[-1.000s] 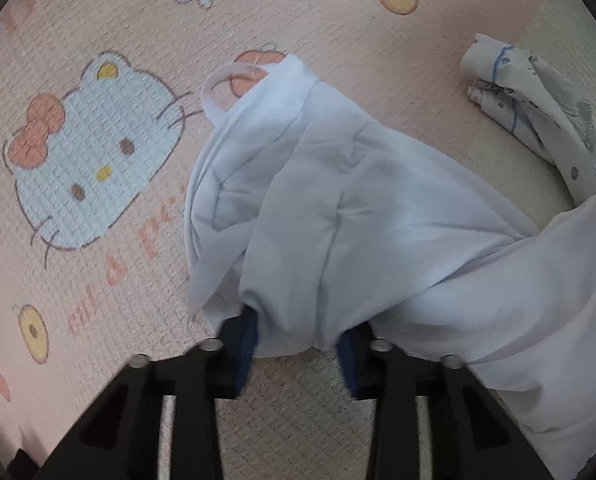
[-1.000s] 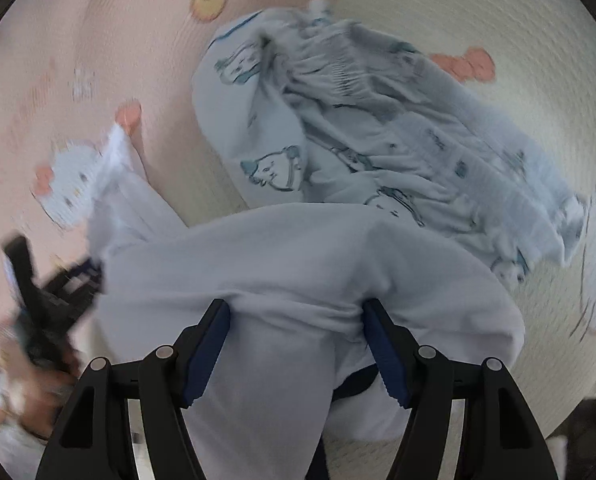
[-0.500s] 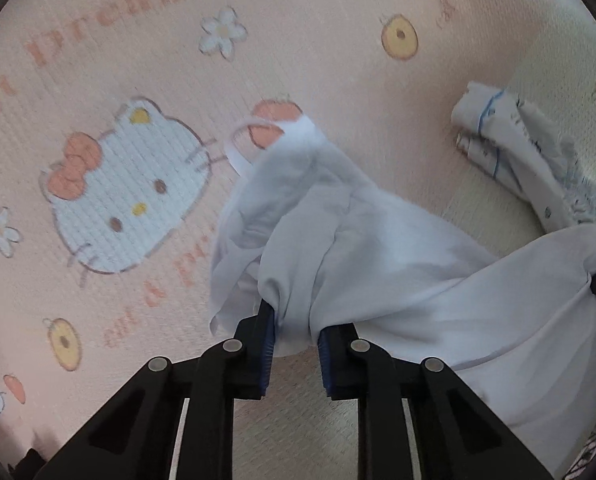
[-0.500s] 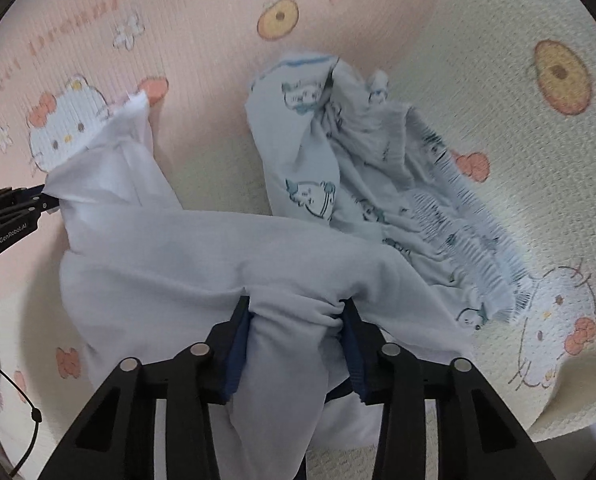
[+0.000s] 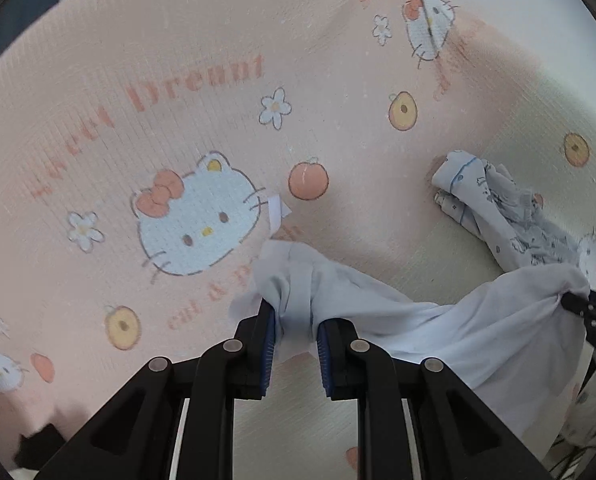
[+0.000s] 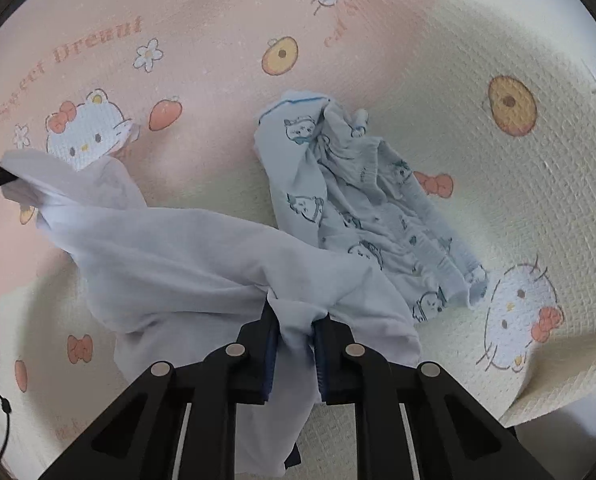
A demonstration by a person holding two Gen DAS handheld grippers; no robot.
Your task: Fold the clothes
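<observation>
Risk of slippage: white shirt (image 6: 186, 256) pinched by left gripper (image 5: 296, 334) and just-closed right gripper (image 6: 294, 344), bunched folds only, printed garment (image 6: 362, 208) at two o'clock liable to snag.

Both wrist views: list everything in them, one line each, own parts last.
white garment: one, plain white, stretched between the two tools above the mat, each end bunched between a tool's pads
printed garment: one, pale blue with small cartoon prints, crumpled on the cream part of the mat, beyond the white garment
mat: one, pink and cream with cat faces, flowers, bows and orange fruits, under everything
black cable: one, at the left edge of the right wrist view
left tool: one, black with blue pads, clamped on the white garment's end over the pink part
right tool: one, black with blue pads, jaws have just been closing, now pinching the garment's other end
</observation>
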